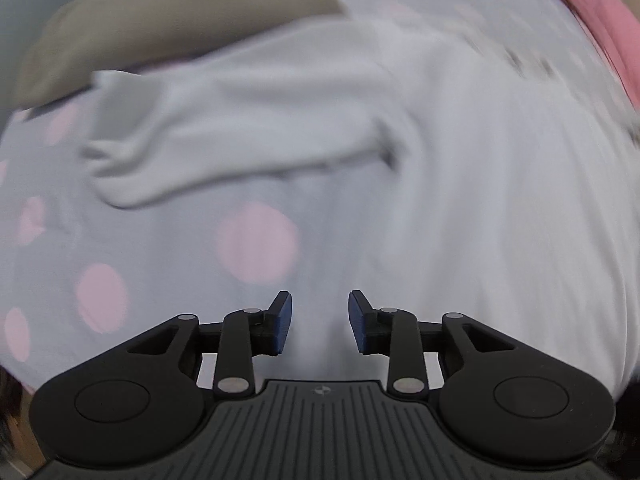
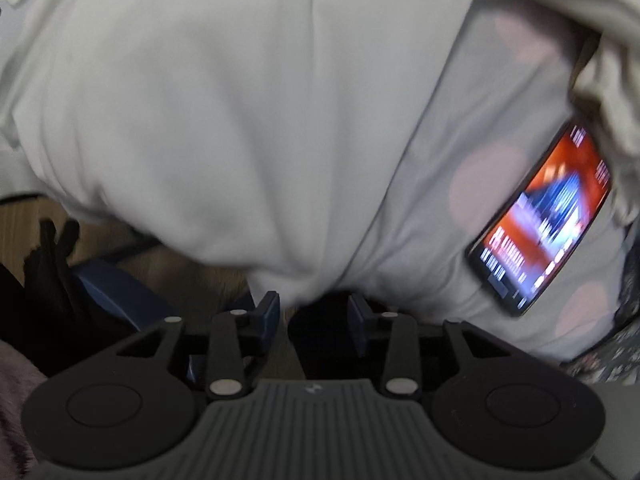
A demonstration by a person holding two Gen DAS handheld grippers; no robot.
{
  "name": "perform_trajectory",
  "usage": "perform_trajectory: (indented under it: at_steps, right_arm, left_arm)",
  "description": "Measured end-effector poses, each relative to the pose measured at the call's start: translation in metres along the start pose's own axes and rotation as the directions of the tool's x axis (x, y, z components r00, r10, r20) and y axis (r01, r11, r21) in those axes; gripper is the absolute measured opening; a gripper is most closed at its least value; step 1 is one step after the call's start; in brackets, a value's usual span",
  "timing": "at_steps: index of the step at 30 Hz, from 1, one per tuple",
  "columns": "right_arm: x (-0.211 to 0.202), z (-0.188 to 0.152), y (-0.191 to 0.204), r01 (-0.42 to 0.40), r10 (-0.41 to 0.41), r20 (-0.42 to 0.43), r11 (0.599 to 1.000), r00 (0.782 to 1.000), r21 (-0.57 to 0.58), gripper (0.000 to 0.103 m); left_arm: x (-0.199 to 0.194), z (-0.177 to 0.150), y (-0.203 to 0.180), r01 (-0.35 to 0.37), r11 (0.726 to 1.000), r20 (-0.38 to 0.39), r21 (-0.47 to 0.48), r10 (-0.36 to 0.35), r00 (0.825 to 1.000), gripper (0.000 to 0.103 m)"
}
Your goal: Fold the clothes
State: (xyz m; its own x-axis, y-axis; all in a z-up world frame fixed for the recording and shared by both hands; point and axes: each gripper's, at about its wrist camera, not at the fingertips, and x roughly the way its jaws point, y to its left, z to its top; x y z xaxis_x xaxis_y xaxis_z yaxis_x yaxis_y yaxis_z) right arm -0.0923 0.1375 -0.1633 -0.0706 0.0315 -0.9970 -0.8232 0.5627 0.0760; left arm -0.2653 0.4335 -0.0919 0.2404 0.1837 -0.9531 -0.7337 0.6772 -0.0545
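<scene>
Looking along the left gripper (image 1: 319,322), the jaws are seen apart with nothing between the blue pads (image 1: 285,316). A white garment (image 1: 460,184) is spread over the right and middle of the view on a grey sheet (image 1: 168,248) with pink dots. One sleeve (image 1: 192,140) is stretched out to the left, its end crumpled. A tan cloth (image 1: 168,24) is seen at the far left, a pink cloth (image 1: 600,40) at the far right. The view is blurred.

From the right wrist view, the right gripper (image 2: 314,320) is seen with jaws apart and nothing clamped. The white garment (image 2: 224,112) fills the far and left parts, its near edge hanging just beyond the fingertips. A lit phone (image 2: 548,220) is lying on the dotted sheet (image 2: 444,208) at right. Wood floor (image 2: 24,224) is visible at near left.
</scene>
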Motion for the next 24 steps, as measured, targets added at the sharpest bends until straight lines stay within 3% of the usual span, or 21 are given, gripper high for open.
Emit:
perform_trajectory:
  at_steps: [4, 6, 12, 19, 23, 24]
  right_arm:
    - [-0.028, 0.024, -0.002, 0.000, 0.000, 0.128, 1.000, 0.992, 0.000, 0.041]
    - [-0.036, 0.040, -0.002, 0.001, -0.002, 0.192, 1.000, 0.981, 0.007, 0.041]
    - [-0.034, 0.079, 0.011, -0.038, 0.028, 0.330, 0.999, 0.944, 0.024, 0.041]
    - [-0.022, 0.124, 0.025, -0.104, 0.096, 0.401, 0.995, 0.911, -0.001, 0.044]
    - [-0.004, 0.127, 0.010, -0.140, 0.126, 0.391, 0.990, 0.912, 0.009, 0.044]
    - [0.002, 0.130, 0.006, -0.146, 0.127, 0.387, 0.989, 0.913, 0.019, 0.044]
  left_arm:
    - [-0.010, 0.024, 0.044, -0.041, 0.988, 0.093, -0.146, 0.055, 0.994, 0.031]
    - [-0.013, 0.035, 0.066, -0.051, 0.975, 0.142, -0.217, 0.084, 0.986, 0.048]
    - [-0.003, 0.060, 0.119, -0.125, 0.925, 0.207, -0.358, 0.209, 0.956, 0.052]
    - [0.043, 0.089, 0.139, -0.207, 0.914, 0.200, -0.350, 0.288, 0.936, 0.054]
    - [0.063, 0.101, 0.131, -0.256, 0.924, 0.224, -0.283, 0.324, 0.919, 0.053]
    - [0.066, 0.104, 0.127, -0.274, 0.926, 0.235, -0.259, 0.336, 0.912, 0.049]
